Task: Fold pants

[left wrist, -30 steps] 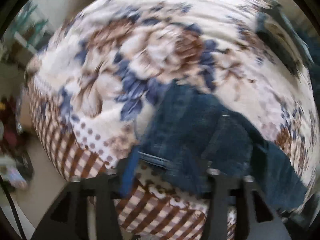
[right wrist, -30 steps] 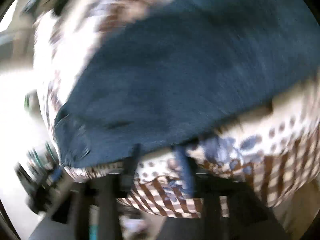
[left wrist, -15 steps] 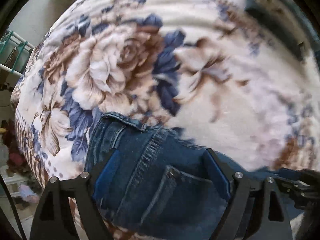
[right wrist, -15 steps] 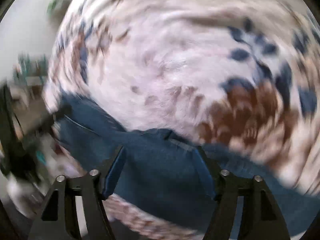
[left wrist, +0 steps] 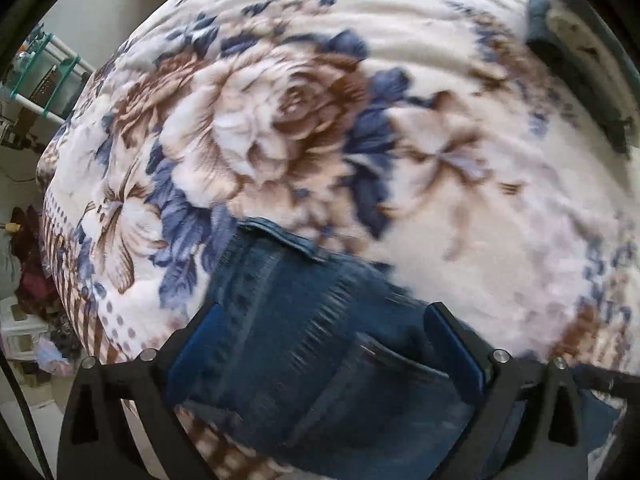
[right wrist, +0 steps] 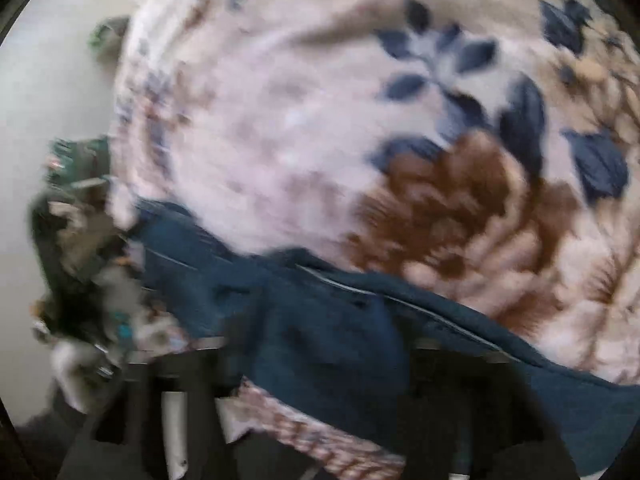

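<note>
- No readable txt, labels, brands, nos. or signs in either view.
- Jeans [left wrist: 320, 344]: stitching and a pocket seam only, no tag or patch lettering visible.
- Blanket [left wrist: 360, 120]: floral and check print, no words.
- Right wrist view too blurred to read anything on the clutter at left.
</note>
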Demonstrator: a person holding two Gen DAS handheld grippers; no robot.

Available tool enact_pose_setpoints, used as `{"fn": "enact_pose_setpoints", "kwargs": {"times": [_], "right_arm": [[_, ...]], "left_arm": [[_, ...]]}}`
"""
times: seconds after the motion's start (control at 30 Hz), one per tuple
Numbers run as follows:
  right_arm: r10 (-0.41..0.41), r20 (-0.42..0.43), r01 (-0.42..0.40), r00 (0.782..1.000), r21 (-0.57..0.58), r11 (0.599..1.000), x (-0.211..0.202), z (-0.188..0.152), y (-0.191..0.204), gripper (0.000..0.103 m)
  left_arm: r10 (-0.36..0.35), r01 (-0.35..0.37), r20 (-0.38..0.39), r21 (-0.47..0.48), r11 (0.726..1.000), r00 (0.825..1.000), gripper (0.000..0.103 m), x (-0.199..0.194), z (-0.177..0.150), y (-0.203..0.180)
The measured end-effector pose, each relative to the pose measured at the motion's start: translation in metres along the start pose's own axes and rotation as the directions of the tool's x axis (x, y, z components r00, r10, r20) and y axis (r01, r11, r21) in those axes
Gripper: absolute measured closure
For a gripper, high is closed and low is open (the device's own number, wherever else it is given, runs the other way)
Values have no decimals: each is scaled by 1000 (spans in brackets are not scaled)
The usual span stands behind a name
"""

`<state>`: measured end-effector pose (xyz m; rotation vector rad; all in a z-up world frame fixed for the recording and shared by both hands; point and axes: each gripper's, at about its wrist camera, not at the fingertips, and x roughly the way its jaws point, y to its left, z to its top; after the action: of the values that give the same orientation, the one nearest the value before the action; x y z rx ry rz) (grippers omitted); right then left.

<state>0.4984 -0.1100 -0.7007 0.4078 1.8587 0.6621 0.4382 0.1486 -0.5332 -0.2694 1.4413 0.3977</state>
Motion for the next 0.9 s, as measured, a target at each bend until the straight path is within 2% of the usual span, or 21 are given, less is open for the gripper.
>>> {"fn": "enact_pose_setpoints", "kwargs": {"times": [0.03, 0.1, 0.2, 0.27, 0.33, 0.37, 0.43, 0.53, 0.6, 0.67, 0.73, 0.77, 0.8, 0.83, 0.9], "right_arm": [[51, -15, -51, 999, 8, 999, 1, 6, 2, 33], [75, -61, -76, 995, -11, 997, 11, 15, 8, 33], [-11, -185, -2, 983, -69, 998, 50, 24, 16, 33], [-37, -219, 14, 975, -104, 994, 66, 24, 20, 35], [-22, -198, -5, 980, -137, 990, 64, 19, 24, 63], [-23, -182, -5, 983, -150, 989, 60, 15, 25, 66], [-3, -138, -19, 990, -154, 988, 48, 6, 23, 79], [40, -70, -50, 997, -145, 988, 27, -15, 20, 87], [49, -34, -53, 998, -158, 986, 20, -31, 22, 90], [49, -4, -49, 999, -182, 982, 9, -47, 25, 93], [57, 22, -52, 998, -202, 978, 10, -60, 35, 93], [70, 25, -64, 997, -200, 978, 15, -62, 42, 93], [86, 25, -79, 996, -193, 978, 18, -66, 43, 93], [105, 26, -98, 994, -187, 977, 19, -68, 42, 93], [132, 5, -129, 991, -173, 976, 23, -70, 39, 93]], "left_arm": [[-4, 4, 4, 9, 1000, 1000, 0, -5, -2, -8], [-2, 2, -4, 23, 1000, 1000, 0, -8, -5, -22], [14, -13, -60, 18, 1000, 998, 0, 1, -13, -36], [-13, 10, -124, -25, 1000, 992, 0, 9, -18, -36], [-40, 26, -174, -81, 996, 984, 0, 13, -22, -34], [-59, 34, -206, -124, 992, 977, 1, 15, -24, -31], [-108, 63, -246, -183, 981, 963, 1, 17, -26, -29], [-171, 92, -295, -261, 961, 940, 2, 22, -26, -28], [-210, 100, -343, -312, 945, 916, 2, 30, -26, -32], [-208, 83, -379, -321, 943, 902, 2, 39, -25, -36], [-218, 63, -438, -341, 938, 872, 2, 54, -29, -43], [-210, 50, -452, -342, 939, 867, 5, 59, -31, -45], [-192, 27, -457, -343, 939, 869, 10, 65, -32, -46], [-174, 13, -453, -336, 942, 874, 25, 67, -32, -47], [-149, 11, -441, -301, 954, 885, 40, 69, -33, -53]]}}
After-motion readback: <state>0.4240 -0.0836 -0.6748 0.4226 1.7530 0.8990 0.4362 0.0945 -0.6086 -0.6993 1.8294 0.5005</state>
